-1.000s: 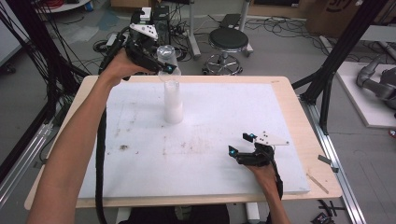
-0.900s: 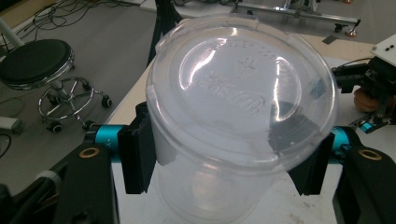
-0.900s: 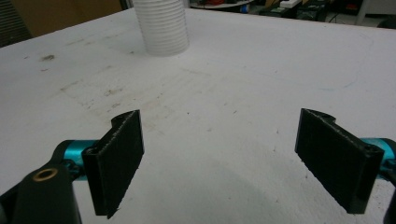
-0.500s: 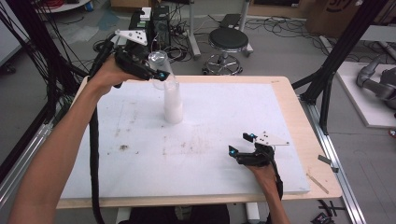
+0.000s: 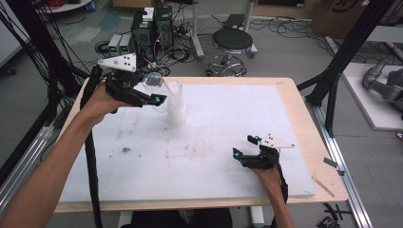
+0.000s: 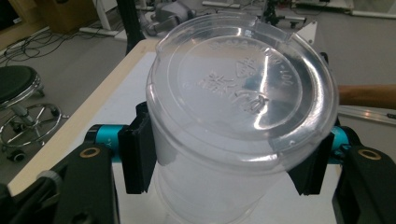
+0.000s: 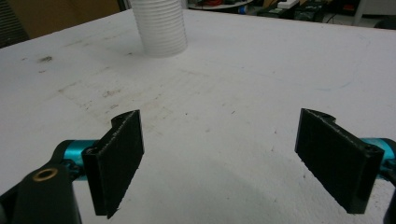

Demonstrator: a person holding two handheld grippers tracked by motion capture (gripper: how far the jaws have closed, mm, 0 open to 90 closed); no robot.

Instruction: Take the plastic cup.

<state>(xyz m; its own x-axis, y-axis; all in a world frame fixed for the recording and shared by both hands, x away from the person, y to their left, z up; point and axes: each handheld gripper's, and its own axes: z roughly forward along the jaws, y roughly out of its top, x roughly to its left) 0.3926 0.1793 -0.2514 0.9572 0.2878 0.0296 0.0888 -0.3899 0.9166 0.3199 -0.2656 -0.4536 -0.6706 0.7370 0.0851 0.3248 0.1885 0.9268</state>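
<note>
High view shows a person seated at a white table [image 5: 209, 156], a two-jaw gripper in each hand. At about ten o'clock on the tabletop, the left gripper [image 5: 159, 99] holds a clear plastic cup [image 5: 154, 84] tipped on its side, in the air just beside the top of a white stack of cups [image 5: 176, 105] that stands upright on the table. Left gripper view shows why the hold works: both black pads press the cup's ribbed wall from opposite sides, its flat embossed bottom [image 6: 243, 88] facing the camera, so the cup cannot slip while carried. The tilt likely comes from peeling it off the stack sideways. At about four o'clock, the right gripper [image 5: 247, 146] rests low near the table, jaws spread wide with nothing between them, probably parked out of the way.
</note>
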